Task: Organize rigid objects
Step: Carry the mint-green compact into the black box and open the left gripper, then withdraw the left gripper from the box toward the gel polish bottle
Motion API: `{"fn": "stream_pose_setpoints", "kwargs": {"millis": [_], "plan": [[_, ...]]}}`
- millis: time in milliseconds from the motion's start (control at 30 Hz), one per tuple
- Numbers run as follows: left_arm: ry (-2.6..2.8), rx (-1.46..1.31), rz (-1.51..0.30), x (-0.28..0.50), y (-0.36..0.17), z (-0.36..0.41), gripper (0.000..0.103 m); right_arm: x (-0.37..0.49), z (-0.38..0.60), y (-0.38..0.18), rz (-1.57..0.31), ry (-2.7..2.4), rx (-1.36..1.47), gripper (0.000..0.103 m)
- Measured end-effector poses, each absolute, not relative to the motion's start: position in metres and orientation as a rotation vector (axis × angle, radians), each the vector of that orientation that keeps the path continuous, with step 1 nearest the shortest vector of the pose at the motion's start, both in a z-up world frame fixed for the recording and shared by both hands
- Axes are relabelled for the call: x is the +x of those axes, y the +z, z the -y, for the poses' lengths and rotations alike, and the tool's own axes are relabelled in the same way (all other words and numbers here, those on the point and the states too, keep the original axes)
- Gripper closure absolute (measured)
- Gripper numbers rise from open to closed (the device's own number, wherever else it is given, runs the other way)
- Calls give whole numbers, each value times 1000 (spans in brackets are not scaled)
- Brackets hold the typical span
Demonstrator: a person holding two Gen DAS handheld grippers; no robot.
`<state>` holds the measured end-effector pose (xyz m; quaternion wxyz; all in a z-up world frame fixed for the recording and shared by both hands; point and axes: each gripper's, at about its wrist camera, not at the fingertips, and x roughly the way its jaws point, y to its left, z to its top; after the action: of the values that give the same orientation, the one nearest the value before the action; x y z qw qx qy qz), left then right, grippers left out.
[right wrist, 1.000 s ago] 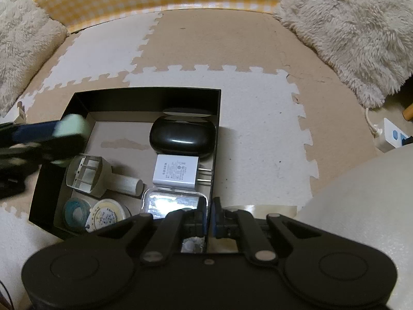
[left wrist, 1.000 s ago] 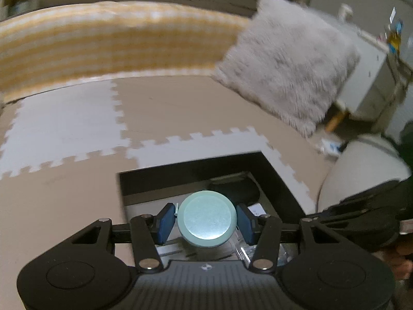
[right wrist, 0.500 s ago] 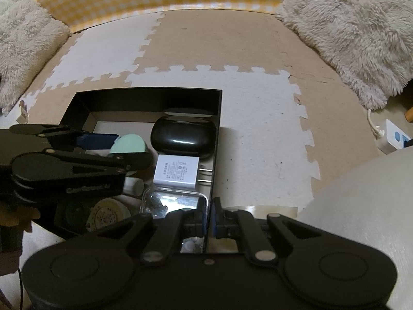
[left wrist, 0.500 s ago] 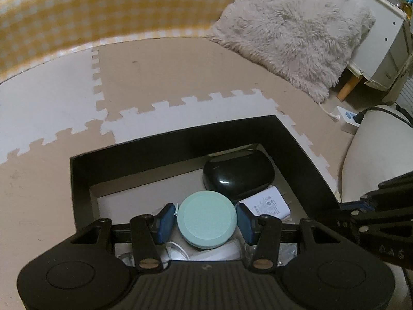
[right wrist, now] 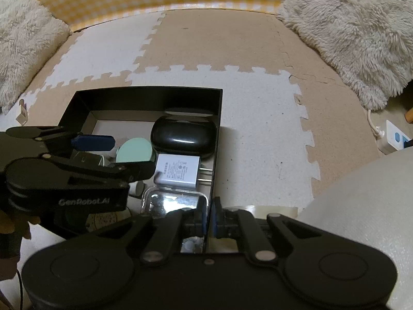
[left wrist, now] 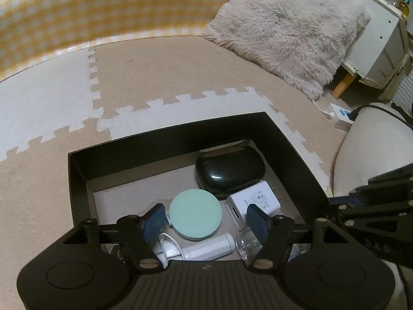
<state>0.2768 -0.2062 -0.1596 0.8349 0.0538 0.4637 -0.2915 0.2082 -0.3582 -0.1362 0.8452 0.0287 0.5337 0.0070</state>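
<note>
A black open box [left wrist: 77,180] [right wrist: 144,95] sits on the foam mat. Inside lie a round mint-green case [left wrist: 196,214] [right wrist: 134,150], a black oval case [left wrist: 229,168] [right wrist: 183,137], a white charger [left wrist: 254,197] [right wrist: 178,171], a white tube [left wrist: 209,249] and a clear plastic case [right wrist: 167,201]. My left gripper [left wrist: 205,223] [right wrist: 108,155] is open over the box, its pads apart from the mint case lying between them. My right gripper [right wrist: 208,219] is shut on the box's right wall at the near corner.
Fluffy cream cushions [left wrist: 289,31] [right wrist: 356,33] [right wrist: 23,44] lie on the mat by a yellow checked bumper [left wrist: 103,18]. A white power strip with cable [right wrist: 395,139] and a white rounded object [right wrist: 366,206] are at the right. A grey cabinet [left wrist: 382,51] stands far right.
My left gripper lowered the mint-green case into the box and opened, letting it go beside the black oval case. My right gripper stayed shut on the box wall.
</note>
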Motion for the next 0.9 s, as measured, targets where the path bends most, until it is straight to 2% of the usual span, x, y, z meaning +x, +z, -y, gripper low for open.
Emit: {"fn": "stream_pose_setpoints", "kwargs": {"millis": [100, 167, 200, 367, 633, 900], "plan": [[-620, 119, -977, 273, -155, 205, 31, 208, 358, -136, -1126, 14, 57, 98], [-619, 126, -969, 270, -152, 204, 26, 208, 358, -136, -1126, 14, 59, 98], [-612, 135, -961, 268, -149, 204, 20, 208, 359, -136, -1125, 15, 61, 98], [-591, 163, -944, 264, -142, 198, 18, 208, 358, -136, -1125, 15, 59, 98], [-574, 174, -930, 255, -128, 182, 4, 208, 357, -136, -1127, 12, 50, 98], [-567, 161, -918, 245, -113, 164, 0, 208, 357, -136, -1128, 11, 46, 98]]}}
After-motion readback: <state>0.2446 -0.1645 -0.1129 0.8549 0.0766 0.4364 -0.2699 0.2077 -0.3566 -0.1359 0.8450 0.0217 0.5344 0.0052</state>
